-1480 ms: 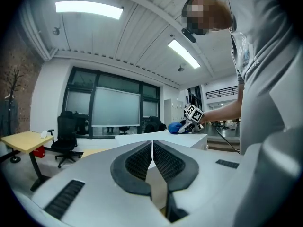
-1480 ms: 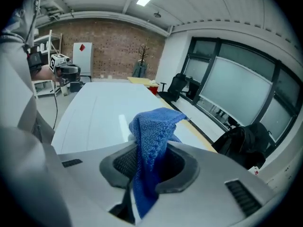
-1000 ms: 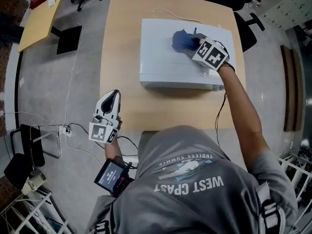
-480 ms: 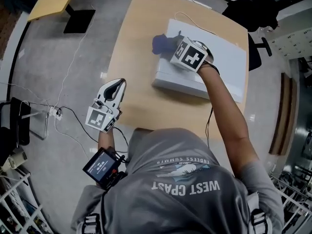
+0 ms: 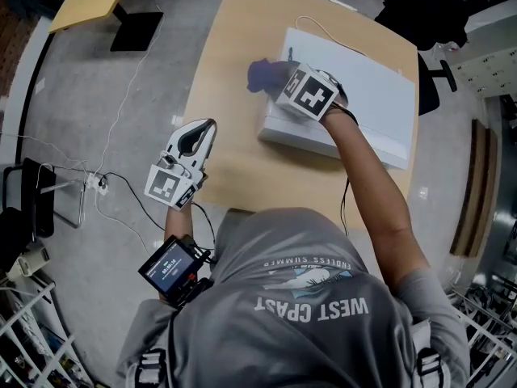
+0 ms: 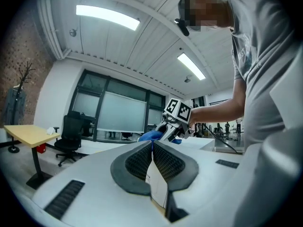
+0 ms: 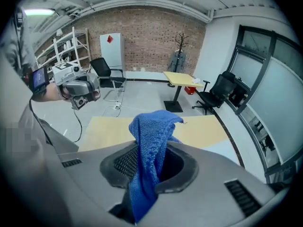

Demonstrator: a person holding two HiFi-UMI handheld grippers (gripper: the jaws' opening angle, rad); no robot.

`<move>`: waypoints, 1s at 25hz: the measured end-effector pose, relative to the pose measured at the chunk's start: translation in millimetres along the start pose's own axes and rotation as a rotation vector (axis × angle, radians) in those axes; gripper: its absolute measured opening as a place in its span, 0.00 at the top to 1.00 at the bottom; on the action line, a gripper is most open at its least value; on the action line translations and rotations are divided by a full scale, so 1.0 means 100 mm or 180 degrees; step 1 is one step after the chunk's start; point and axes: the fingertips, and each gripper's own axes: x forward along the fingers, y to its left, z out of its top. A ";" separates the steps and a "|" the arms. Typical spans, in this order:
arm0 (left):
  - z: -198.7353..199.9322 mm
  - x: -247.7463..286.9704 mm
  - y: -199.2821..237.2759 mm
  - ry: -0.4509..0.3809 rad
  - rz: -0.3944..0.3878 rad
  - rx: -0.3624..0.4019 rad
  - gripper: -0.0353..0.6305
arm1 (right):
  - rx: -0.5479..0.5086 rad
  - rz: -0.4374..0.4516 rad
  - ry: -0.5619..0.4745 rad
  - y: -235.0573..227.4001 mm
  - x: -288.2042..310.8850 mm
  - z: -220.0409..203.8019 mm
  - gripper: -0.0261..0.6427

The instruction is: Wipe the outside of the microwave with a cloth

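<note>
an office room with a grey floor, a brick back wall and black office chairs; in the middle stands a light wooden tabletop (image 5: 230, 156). on it sits a white microwave (image 5: 371, 95), seen from above, so its inside is out of sight. a thin white cord (image 5: 317, 27) runs from behind it over the wood.

the right hand-held gripper (image 5: 281, 81) is tilted down at the left end of the microwave's top, its jaws part-way closed and clamped on a blue cloth (image 5: 265, 74). the cloth stands bunched between the pads and sticks out past the tips, hanging beyond the microwave's left edge above the tabletop.

the left hand-held gripper (image 5: 205, 129) is held level at the tabletop's left edge, well apart from the microwave, jaws pressed together with nothing between them.
</note>
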 end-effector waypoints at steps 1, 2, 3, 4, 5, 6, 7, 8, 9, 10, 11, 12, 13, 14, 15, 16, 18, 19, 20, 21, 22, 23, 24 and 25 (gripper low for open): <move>0.01 0.02 0.00 -0.0015 -0.0011 -0.0021 0.90 | 0.0019 0.0005 -0.0019 0.00 0.00 0.00 0.82; 0.02 0.04 0.01 -0.0033 -0.0022 -0.0046 0.90 | 0.0045 0.0012 -0.0042 0.00 -0.01 0.01 0.82; 0.04 0.07 0.02 -0.0057 -0.0032 -0.0083 0.90 | 0.0080 0.0020 -0.0071 -0.01 -0.02 0.02 0.82; 0.05 0.10 0.04 -0.0093 -0.0040 -0.0138 0.90 | 0.0131 0.0034 -0.0121 -0.02 -0.03 0.03 0.82; 0.08 0.15 0.06 -0.0142 -0.0048 -0.0214 0.90 | 0.0208 0.0060 -0.0211 -0.03 -0.07 0.07 0.82; 0.11 0.20 0.08 -0.0205 -0.0065 -0.0305 0.90 | 0.0319 0.0107 -0.0352 -0.04 -0.12 0.13 0.82; 0.15 0.25 0.10 -0.0276 -0.0097 -0.0404 0.90 | 0.0457 0.0173 -0.0543 -0.05 -0.18 0.22 0.82; 0.20 0.31 0.12 -0.0347 -0.0152 -0.0499 0.90 | 0.0600 0.0255 -0.0765 -0.05 -0.27 0.32 0.82; 0.25 0.39 0.13 -0.0410 -0.0226 -0.0580 0.90 | 0.0732 0.0346 -0.0996 -0.04 -0.36 0.43 0.82; 0.30 0.47 0.14 -0.0460 -0.0315 -0.0643 0.90 | 0.0849 0.0443 -0.1226 -0.03 -0.47 0.54 0.82; 0.35 0.55 0.14 -0.0492 -0.0408 -0.0684 0.90 | 0.0954 0.0543 -0.1451 -0.02 -0.59 0.64 0.82; 0.40 0.63 0.13 -0.0507 -0.0499 -0.0701 0.90 | 0.1049 0.0640 -0.1666 -0.01 -0.71 0.75 0.82; 0.44 0.70 0.12 -0.0509 -0.0582 -0.0698 0.90 | 0.1127 0.0729 -0.1859 0.01 -0.83 0.85 0.82; 0.48 0.78 0.10 -0.0505 -0.0660 -0.0692 0.88 | 0.1180 0.0803 -0.2020 0.02 -0.95 0.93 0.82; 0.51 0.86 0.08 -0.0501 -0.0736 -0.0698 0.75 | 0.1201 0.0859 -0.2138 0.03 -1.04 1.00 0.82; 0.55 0.93 0.05 -0.0501 -0.0815 -0.0711 0.62 | 0.1191 0.0897 -0.2206 0.04 -1.12 1.05 0.82; 0.62 1.05 -0.04 -0.0529 -0.0991 -0.0684 0.54 | 0.1118 0.0952 -0.2203 0.09 -1.19 1.08 0.82; 0.67 1.10 -0.10 -0.0553 -0.1090 -0.0624 0.53 | 0.1082 0.0989 -0.2156 0.12 -1.20 1.07 0.82; 0.72 1.14 -0.17 -0.0582 -0.1190 -0.0537 0.52 | 0.1062 0.1037 -0.2100 0.15 -1.19 1.06 0.82; 0.77 1.17 -0.23 -0.0610 -0.1286 -0.0430 0.51 | 0.1066 0.1098 -0.2045 0.19 -1.18 1.05 0.82; 0.81 1.20 -0.29 -0.0630 -0.1371 -0.0307 0.51 | 0.1097 0.1173 -0.2002 0.22 -1.16 1.03 0.82; 0.86 1.24 -0.35 -0.0638 -0.1443 -0.0180 0.51 | 0.1157 0.1260 -0.1978 0.23 -1.16 1.01 0.82; 0.89 1.29 -0.39 -0.0634 -0.1501 -0.0069 0.51 | 0.1237 0.1352 -0.1975 0.22 -1.17 1.00 0.82; 0.92 1.35 -0.42 -0.0627 -0.1553 0.0023 0.51 | 0.1324 0.1444 -0.1990 0.19 -1.19 0.98 0.82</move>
